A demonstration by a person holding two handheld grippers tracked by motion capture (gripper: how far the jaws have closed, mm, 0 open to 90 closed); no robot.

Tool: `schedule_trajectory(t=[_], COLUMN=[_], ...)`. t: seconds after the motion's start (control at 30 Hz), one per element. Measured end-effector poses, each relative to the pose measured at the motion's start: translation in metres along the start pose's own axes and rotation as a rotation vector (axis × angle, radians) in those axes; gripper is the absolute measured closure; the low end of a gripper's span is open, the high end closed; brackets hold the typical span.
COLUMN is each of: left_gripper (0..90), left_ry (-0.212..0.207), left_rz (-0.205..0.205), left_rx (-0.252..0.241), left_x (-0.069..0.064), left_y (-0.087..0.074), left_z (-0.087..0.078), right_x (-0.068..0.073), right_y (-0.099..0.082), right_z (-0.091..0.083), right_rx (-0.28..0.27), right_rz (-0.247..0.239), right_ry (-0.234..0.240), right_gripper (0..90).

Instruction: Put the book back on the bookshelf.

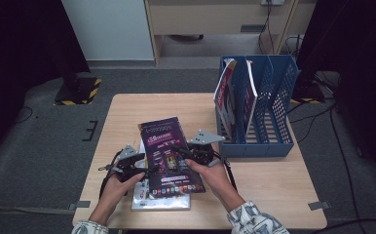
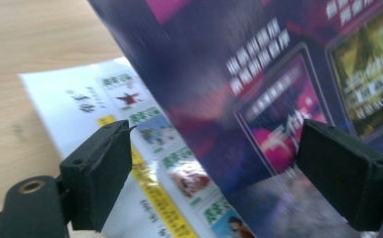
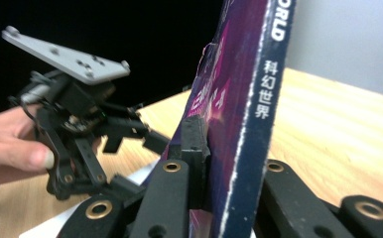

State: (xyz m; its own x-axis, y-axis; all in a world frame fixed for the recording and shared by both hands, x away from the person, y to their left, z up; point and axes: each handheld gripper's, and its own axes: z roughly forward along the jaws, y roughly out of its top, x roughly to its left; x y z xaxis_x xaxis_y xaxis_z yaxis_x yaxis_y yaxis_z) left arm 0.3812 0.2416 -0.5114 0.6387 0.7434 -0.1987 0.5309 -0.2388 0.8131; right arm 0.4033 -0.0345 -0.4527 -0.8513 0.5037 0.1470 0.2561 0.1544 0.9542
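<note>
Right gripper [image 3: 199, 163] clamps the thin, floppy magazine [image 1: 169, 156] near its stiffer spine; left gripper [image 2: 214, 173] stands wide.

Both hands low at the near edge, one set of jaws wide, the other clamped.

Left gripper [image 1: 136, 165] sat by the left hand [image 1: 119, 181], jaws spread apart and gripping nothing. Right gripper [image 1: 192, 152] in the right hand [image 1: 214, 174] had its jaws pinched tight on the magazine [image 1: 169, 153], forearms angling inward.
</note>
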Motion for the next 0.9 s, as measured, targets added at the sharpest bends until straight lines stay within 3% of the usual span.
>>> schedule_trajectory(t=[0.13, 0.2, 0.33, 0.4, 0.53, 0.67, 0.73, 0.83, 0.9], left_gripper=[14.8, 19.7, 29.9, 38.3, 53.9, 61.0, 64.4, 72.0, 75.3], left_ry=[-0.064, -0.106, -0.132, -0.131, -0.103, -0.091, -0.089, -0.077, -0.069], left_rz=[0.020, 0.023, -0.009, -0.019, 0.007, 0.020, 0.022, 0.048, 0.071], left_rx=[0.006, 0.004, 0.013, 0.013, 0.022, 0.024, 0.023, 0.019, 0.013], left_x=[-0.004, -0.005, 0.000, 0.003, 0.002, 0.001, 0.001, -0.002, -0.004], left_y=[0.001, 0.003, 0.005, 0.006, 0.009, 0.011, 0.011, 0.013, 0.015], left_z=[0.004, 0.005, 0.003, 0.000, -0.005, -0.007, -0.008, -0.010, -0.011], right_x=[0.002, 0.003, 0.004, 0.002, 0.002, 0.001, 0.000, -0.002, -0.005], right_y=[0.004, 0.006, 0.008, 0.007, 0.007, 0.006, 0.006, 0.007, 0.007], right_z=[-0.002, -0.003, -0.004, -0.004, -0.004, -0.004, -0.004, -0.005, -0.007], right_rx=[-0.031, -0.047, -0.056, -0.058, -0.053, -0.049, -0.041, -0.011, -0.014], right_rz=[-0.011, -0.020, -0.026, -0.023, -0.024, -0.023, -0.029, -0.056, -0.046], right_ry=[0.010, 0.019, 0.027, 0.034, 0.040, 0.043, 0.031, -0.025, -0.024], right_gripper=[82.0, 82.1, 82.3, 82.4, 82.2, 81.6, 81.4, 80.6, 80.7])
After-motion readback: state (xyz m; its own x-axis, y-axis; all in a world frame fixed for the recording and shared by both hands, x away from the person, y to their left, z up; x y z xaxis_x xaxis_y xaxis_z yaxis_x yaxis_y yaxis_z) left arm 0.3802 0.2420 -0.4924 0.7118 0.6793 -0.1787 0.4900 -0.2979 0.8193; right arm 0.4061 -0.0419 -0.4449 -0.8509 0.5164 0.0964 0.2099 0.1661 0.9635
